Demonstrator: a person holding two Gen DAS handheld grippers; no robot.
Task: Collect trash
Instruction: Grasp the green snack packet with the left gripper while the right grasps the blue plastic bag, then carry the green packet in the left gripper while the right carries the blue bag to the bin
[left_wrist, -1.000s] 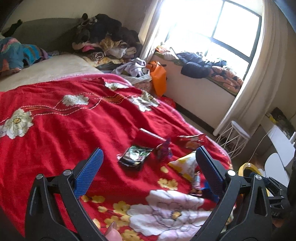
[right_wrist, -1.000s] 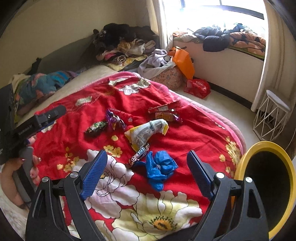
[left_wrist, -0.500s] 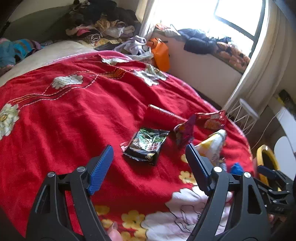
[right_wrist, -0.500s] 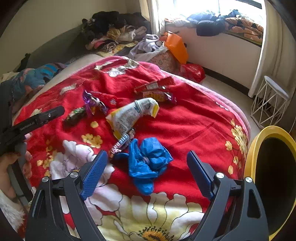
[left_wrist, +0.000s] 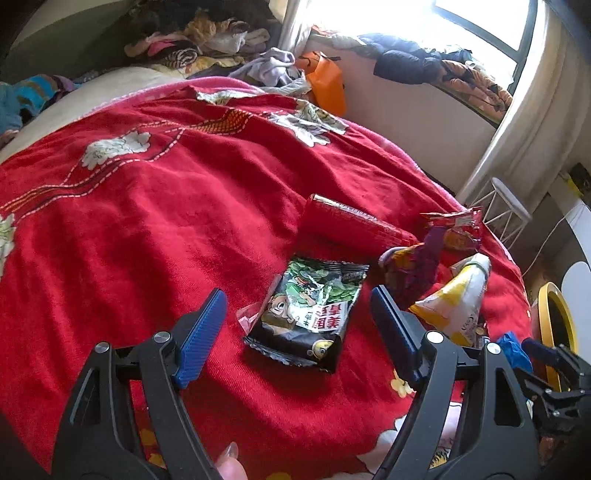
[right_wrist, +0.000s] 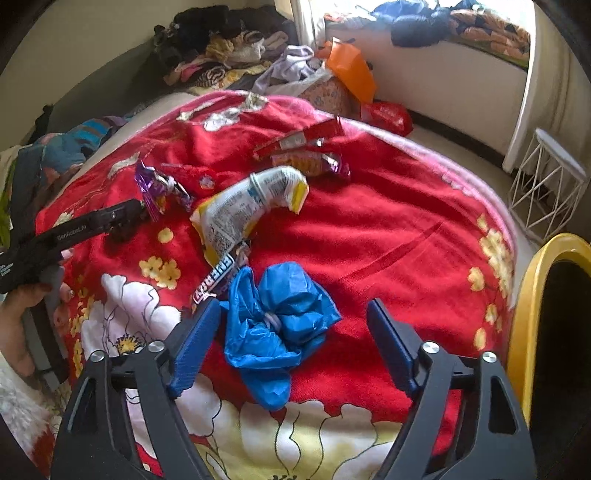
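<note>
A black and green snack packet (left_wrist: 308, 312) lies flat on the red blanket (left_wrist: 147, 229). My left gripper (left_wrist: 295, 317) hangs over it, jaws closing, the packet between them but not touched. In the right wrist view a crumpled blue plastic bag (right_wrist: 277, 325) lies between the closing jaws of my right gripper (right_wrist: 291, 332); the pads stand clear of it. A candy bar wrapper (right_wrist: 218, 277), a yellow and white chip bag (right_wrist: 243, 214), a purple wrapper (right_wrist: 159, 188) and red wrappers (right_wrist: 299, 142) lie beyond. A yellow-rimmed bin (right_wrist: 532, 314) stands at the right.
Piles of clothes (right_wrist: 229, 48) cover the far end of the bed and the window sill (left_wrist: 443, 66). An orange bag (right_wrist: 351, 70) and a white wire stool (right_wrist: 550, 184) stand on the floor by the bed. A hand (right_wrist: 22, 325) holds the left gripper at the left edge.
Both grippers have sunk toward the blanket and narrowed their jaws. The left one now frames the black packet, the right one the blue bag.
</note>
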